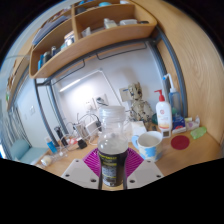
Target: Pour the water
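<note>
A clear plastic bottle (112,150) with a white cap and a dark label stands upright between my fingers, lifted in front of the counter. Both magenta pads (92,161) press on its sides, so my gripper (112,168) is shut on it. A white cup with a blue rim (149,145) sits on the wooden counter just beyond my right finger, to the right of the bottle. The bottle's bottom is hidden.
A tall white bottle with a red label (163,111) stands behind the cup. A red round coaster (180,142) lies to the right. A metal faucet (88,122) and small jars sit at the back left. Wooden shelves (95,40) hang overhead.
</note>
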`<state>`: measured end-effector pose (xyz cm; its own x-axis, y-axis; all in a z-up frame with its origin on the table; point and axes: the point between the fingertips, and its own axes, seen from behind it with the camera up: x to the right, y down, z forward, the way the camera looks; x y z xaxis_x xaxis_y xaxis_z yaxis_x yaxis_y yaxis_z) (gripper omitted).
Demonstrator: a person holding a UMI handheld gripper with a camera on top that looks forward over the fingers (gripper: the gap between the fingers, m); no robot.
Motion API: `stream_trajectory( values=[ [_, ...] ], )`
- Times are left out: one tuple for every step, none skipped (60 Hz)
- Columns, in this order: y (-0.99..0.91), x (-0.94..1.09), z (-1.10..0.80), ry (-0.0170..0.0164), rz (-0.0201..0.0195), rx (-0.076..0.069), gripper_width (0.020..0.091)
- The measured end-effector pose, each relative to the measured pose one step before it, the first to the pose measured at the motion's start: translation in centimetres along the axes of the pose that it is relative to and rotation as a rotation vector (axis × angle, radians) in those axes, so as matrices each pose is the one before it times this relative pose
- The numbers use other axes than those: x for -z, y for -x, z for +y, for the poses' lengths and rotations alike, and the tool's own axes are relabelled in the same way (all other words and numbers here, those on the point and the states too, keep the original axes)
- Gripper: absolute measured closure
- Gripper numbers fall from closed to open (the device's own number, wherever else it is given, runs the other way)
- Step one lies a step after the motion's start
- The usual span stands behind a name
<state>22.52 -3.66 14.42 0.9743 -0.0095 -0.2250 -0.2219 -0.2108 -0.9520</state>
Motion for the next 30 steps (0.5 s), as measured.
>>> stream_trajectory(
  values=[
    [0.430, -0.401, -0.179, 0.00448, -0.00579, -0.0415, 0.0832],
    [0.385, -0.431, -0.195, 0.00381, -0.00665, -0.0429, 0.0832],
    [0.380, -0.430, -0.047, 0.00876, -0.00643, -0.0504, 0.0832],
    [0.332, -0.438, -0.019, 0.01147, -0.00386, -0.0554, 0.0832],
    [0.257, -0.416, -0.054, 0.00972, -0.00243, -0.0556, 0.0831],
    [0.213, -0.397, -0.142, 0.00658, -0.00093, -0.0545, 0.0832],
    [0.153, -0.395, -0.120, 0.00545, -0.00086, -0.0538, 0.0832],
    [0.166, -0.320, -0.131, 0.00724, -0.00026, -0.0535, 0.0832],
    [0.165, -0.312, -0.121, 0.00494, -0.00290, -0.0517, 0.0832],
    [0.209, -0.319, -0.159, 0.00316, -0.00529, -0.0524, 0.0833],
    [0.253, -0.161, -0.165, -0.00076, -0.00372, -0.0511, 0.0833],
    [0.070, -0.322, -0.336, -0.00487, -0.00448, -0.0516, 0.0831],
    [0.137, -0.243, -0.354, -0.00670, -0.00613, -0.0527, 0.0831],
    [0.110, -0.217, -0.327, -0.00573, -0.00546, -0.0520, 0.0830],
    [0.068, -0.208, -0.326, -0.00540, -0.00434, -0.0509, 0.0831],
    [0.068, -0.189, -0.357, -0.00708, -0.00387, -0.0501, 0.0830],
    [0.077, -0.200, -0.370, -0.00723, -0.00460, -0.0500, 0.0831],
    [0.102, -0.183, -0.242, -0.00358, -0.00467, -0.0510, 0.0832],
    [0.089, -0.162, -0.306, -0.00454, -0.00466, -0.0491, 0.0831],
    [0.045, -0.149, -0.348, -0.00791, -0.00351, -0.0448, 0.0830],
    [0.247, -0.075, -0.348, -0.00607, 0.00559, -0.0413, 0.0830],
    [0.018, -0.164, -0.293, -0.00843, -0.00298, -0.0327, 0.0829],
    [-0.060, -0.233, -0.282, -0.00410, -0.00047, -0.0309, 0.0830],
    [-0.047, -0.174, -0.143, -0.00283, -0.00073, -0.0336, 0.0831],
    [-0.069, -0.171, -0.121, -0.00147, 0.00157, -0.0356, 0.0831],
    [-0.057, -0.163, -0.076, 0.00064, 0.00216, -0.0360, 0.0832],
    [-0.016, -0.161, -0.111, 0.00082, 0.00094, -0.0323, 0.0828],
    [0.043, -0.169, -0.126, -0.00029, -0.00078, -0.0275, 0.0827],
    [0.034, -0.162, -0.131, -0.00121, -0.00181, -0.0242, 0.0828],
    [0.093, 0.008, 0.023, 0.00333, 0.00380, -0.0265, 0.0827]
  ],
)
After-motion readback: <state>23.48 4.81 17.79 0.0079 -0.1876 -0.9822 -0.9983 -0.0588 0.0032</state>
